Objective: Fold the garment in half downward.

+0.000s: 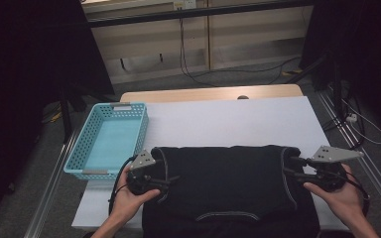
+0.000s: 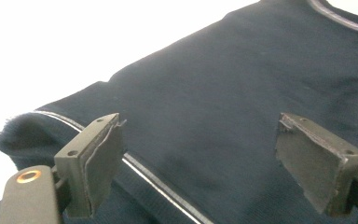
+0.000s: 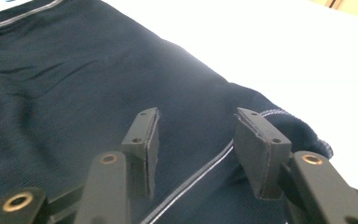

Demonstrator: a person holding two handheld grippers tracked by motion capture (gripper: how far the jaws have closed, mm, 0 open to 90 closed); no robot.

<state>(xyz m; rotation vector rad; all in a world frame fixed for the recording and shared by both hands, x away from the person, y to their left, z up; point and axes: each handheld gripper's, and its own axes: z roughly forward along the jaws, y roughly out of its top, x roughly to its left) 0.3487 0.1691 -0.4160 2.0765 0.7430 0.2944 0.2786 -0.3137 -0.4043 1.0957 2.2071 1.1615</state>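
At the near edge of the table [image 1: 228, 116] we see a dark garment [image 1: 228, 181] spread flat; left gripper [image 1: 166, 182] and right gripper [image 1: 290, 166] sit at its side edges, jaws released, nothing held. Farther left, a blue basket [image 1: 110, 140] overhangs the table's left edge.

A dark navy garment [image 1: 228, 178] with pale piping lies flat on the table's near edge.
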